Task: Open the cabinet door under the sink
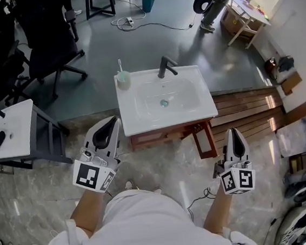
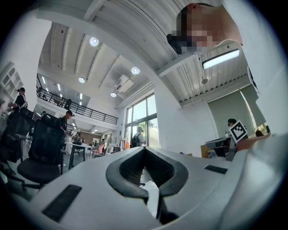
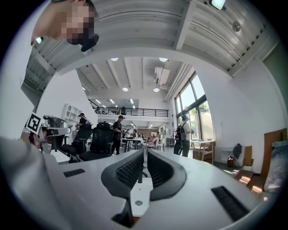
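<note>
A white sink point(image 1: 141, 112) with a dark faucet point(image 1: 166, 66) sits on a low wooden cabinet point(image 1: 160, 136) in the middle of the head view. At the cabinet's right end a brown cabinet door point(image 1: 204, 141) stands swung out toward me. My left gripper point(image 1: 113, 119) hovers just off the sink's front left corner, shut and empty. Below and right of the door, my right gripper point(image 1: 233, 131) is also shut with nothing in it. The left gripper point(image 2: 144, 149) and the right gripper point(image 3: 143, 152) both point up and across the hall, so neither gripper view shows the cabinet.
A cup with a toothbrush point(image 1: 123, 79) stands on the sink's back left corner. A second white sink unit point(image 1: 9, 129) is at the left, with office chairs point(image 1: 53, 48) behind it. Wooden planks point(image 1: 250, 112) lie to the right. A cable point(image 1: 199, 198) runs over the floor by my legs.
</note>
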`<state>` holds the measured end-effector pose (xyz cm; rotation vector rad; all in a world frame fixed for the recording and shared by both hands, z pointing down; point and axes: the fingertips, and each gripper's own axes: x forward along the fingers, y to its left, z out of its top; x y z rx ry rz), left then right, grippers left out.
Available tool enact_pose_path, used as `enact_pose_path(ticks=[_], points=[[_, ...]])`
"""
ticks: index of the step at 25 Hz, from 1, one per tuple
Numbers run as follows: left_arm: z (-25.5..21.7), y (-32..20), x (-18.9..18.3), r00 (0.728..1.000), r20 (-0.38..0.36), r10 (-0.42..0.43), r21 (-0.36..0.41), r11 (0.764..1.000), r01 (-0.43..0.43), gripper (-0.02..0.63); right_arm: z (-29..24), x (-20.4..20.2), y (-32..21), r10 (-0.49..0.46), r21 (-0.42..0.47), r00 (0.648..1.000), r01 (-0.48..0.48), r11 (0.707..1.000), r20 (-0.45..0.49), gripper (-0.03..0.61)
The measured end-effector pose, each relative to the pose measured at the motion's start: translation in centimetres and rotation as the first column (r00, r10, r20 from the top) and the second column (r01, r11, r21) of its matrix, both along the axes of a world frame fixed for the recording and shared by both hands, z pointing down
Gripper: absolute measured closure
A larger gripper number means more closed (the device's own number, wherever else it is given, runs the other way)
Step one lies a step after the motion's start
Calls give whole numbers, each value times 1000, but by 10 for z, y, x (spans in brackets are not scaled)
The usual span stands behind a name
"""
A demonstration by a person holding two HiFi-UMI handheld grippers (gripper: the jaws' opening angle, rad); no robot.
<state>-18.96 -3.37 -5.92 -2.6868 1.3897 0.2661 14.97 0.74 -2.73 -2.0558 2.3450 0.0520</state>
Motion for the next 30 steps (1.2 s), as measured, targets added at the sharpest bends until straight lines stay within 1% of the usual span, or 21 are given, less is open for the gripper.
enact_pose_path(ticks=[4,9,30], points=[[0,-1,4,1000,-6,9,-1,1000,-9,601,2,-2,3,4,-5,1000,-4,1000,-9,529],[4,-1,4,1000,-15,18,-13,1000,-18,601,6,-5,7,13,-20,999,-15,1000,-52,531],[6,6,1,1000,-16,21,-11,1000,-22,601,4,-12,14,10,-10,998,-10,1000,-60,534]])
